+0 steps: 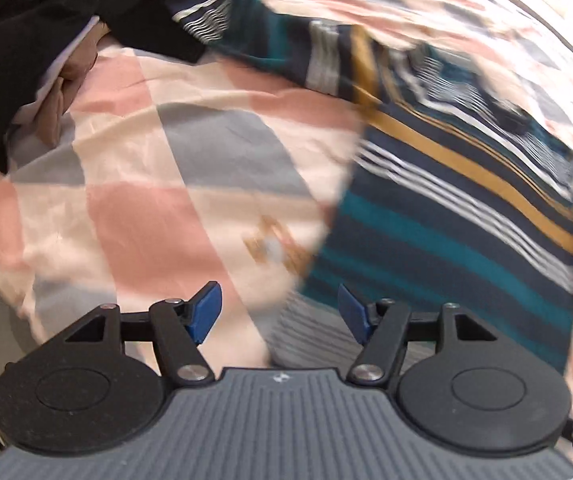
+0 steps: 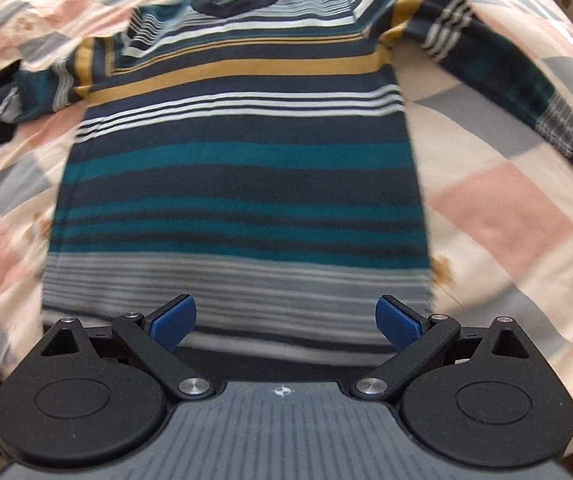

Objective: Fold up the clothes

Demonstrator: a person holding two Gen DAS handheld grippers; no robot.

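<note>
A long-sleeved sweater [image 2: 238,152] striped in navy, teal, mustard and white lies flat on the bed, front up, collar far from me and both sleeves spread out. My right gripper [image 2: 285,320] hangs open just above its grey-striped bottom hem, with nothing between the blue pads. In the left wrist view the same sweater [image 1: 446,208] fills the right side, its left sleeve [image 1: 278,40] running up and left. My left gripper [image 1: 279,310] is open over the sweater's lower left corner and the bedspread, holding nothing.
A bedspread [image 1: 146,168] checked in pink, grey and cream covers the bed [image 2: 506,200]. A heap of black [image 1: 26,32] and tan [image 1: 62,92] clothing lies at the upper left in the left wrist view, beside the sleeve end. The bed's near edge shows at both lower corners.
</note>
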